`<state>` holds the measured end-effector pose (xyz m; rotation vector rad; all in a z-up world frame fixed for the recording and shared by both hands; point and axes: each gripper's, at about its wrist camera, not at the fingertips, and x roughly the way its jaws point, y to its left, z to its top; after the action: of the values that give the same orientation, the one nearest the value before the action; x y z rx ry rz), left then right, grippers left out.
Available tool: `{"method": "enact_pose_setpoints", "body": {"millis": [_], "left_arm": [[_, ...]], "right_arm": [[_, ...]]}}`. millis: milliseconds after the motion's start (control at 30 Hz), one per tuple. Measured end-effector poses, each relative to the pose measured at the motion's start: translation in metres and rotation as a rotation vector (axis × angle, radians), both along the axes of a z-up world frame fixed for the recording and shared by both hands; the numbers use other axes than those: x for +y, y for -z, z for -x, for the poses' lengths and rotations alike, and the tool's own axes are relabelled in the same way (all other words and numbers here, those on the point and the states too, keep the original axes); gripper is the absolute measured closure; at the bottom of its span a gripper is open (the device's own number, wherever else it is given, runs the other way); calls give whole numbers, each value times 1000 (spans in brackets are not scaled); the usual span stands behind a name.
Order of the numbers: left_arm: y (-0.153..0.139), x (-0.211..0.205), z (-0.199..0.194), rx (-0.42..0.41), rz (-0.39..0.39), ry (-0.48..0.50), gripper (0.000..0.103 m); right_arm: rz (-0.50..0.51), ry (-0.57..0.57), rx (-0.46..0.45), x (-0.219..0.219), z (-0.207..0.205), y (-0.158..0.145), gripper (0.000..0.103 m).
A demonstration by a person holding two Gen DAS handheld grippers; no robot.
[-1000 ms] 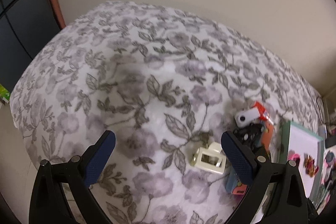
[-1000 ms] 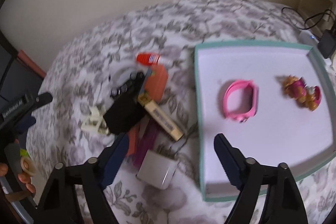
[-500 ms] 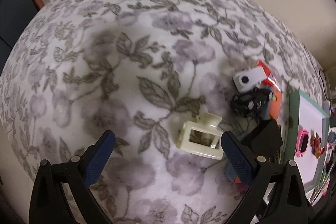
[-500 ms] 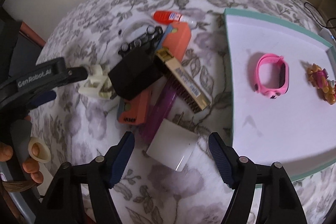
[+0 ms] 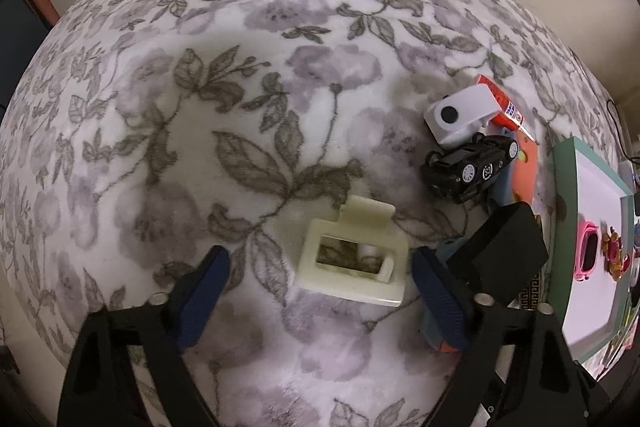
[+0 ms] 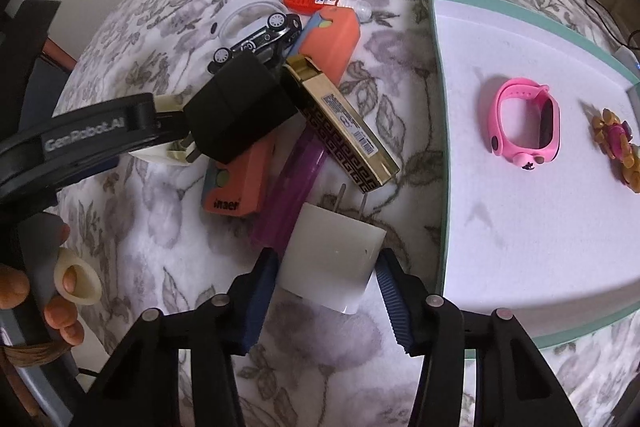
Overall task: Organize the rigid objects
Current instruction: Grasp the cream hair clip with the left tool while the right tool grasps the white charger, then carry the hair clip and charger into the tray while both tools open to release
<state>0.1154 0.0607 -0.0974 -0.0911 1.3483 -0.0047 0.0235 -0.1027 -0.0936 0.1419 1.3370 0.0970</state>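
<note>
- The right claw straddles the white charger on the flowered bed cover; its jaws have just been closing, pads at the charger's 2 sides, contact unclear.
- The charger's prongs point away from the claw; the tray lies to its right.
- The left claw stands apart, also closing, around the cream frame, untouched.
</note>
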Motion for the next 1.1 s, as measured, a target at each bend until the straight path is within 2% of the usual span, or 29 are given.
{"method": "enact_pose_setpoints", "body": {"millis": [167,433,500,733,1100], "left_arm": [[11,-16,4,15,10,32,39],[15,-22,3,-15,-16,29,44],[14,-22,2,-16,-27,33,49],[4,-10,0,-29,39,-5,50],[-50,4,0,-182,50,-42,50]], "right_arm": [[1,4,2,-3,-1,1,50],[25,-5,-2,-1,-2,1,50],[23,-5,-1,0,-3,1,51],[8,0,-26,-6,0,-9,53],[-63,32,-112,-20,2,-38,58]]}}
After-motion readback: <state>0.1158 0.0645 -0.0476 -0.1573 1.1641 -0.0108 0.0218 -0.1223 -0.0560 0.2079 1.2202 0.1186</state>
